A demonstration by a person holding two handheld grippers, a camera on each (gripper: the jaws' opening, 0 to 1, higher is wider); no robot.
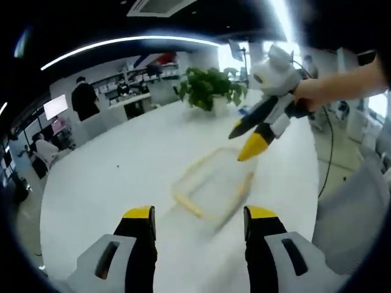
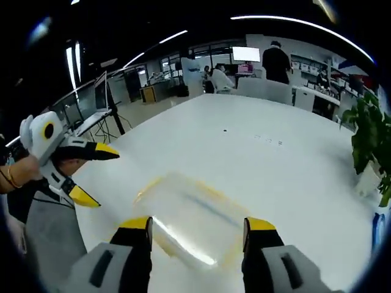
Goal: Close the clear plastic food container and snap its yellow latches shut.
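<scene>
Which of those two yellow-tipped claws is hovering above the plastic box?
The right gripper, held by the hand: it hangs over the container. The left gripper sits lower, short of it.

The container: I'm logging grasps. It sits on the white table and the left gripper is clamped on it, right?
Not clamped. In the left gripper view the left gripper is open, short of the container, which does sit on the white table.

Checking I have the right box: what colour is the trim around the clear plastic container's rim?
Yellow trim on the clear plastic container, clearest in the left gripper view.
</scene>
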